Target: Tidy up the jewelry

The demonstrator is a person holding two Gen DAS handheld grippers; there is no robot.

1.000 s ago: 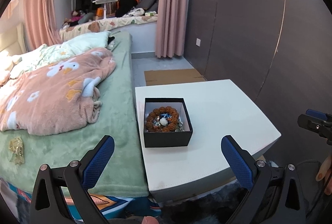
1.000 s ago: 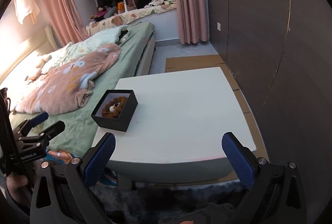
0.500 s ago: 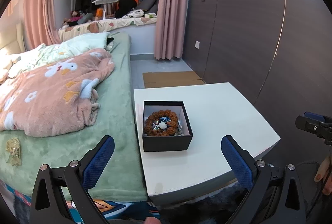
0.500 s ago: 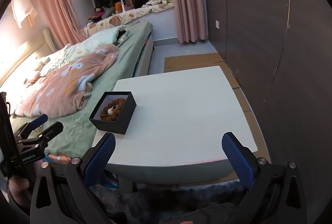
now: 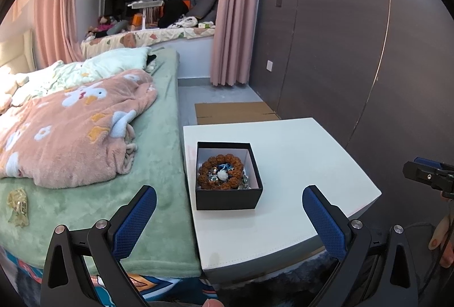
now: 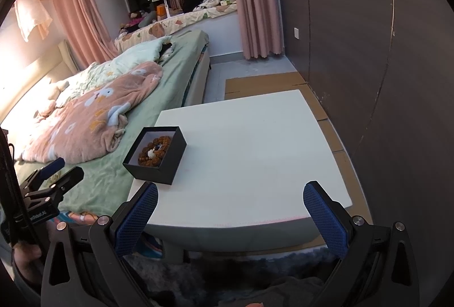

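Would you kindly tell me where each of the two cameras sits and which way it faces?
Left wrist view: rides the left tongs, held near the bed, facing the black box on the white table; both blue pads show, open, and the right tongs at the right edge.
Right wrist view: rides the right tongs, at the table's near edge, facing across it; open pads show, and the left tongs at the left.
Shared: the box, beaded bracelet, table and bed.
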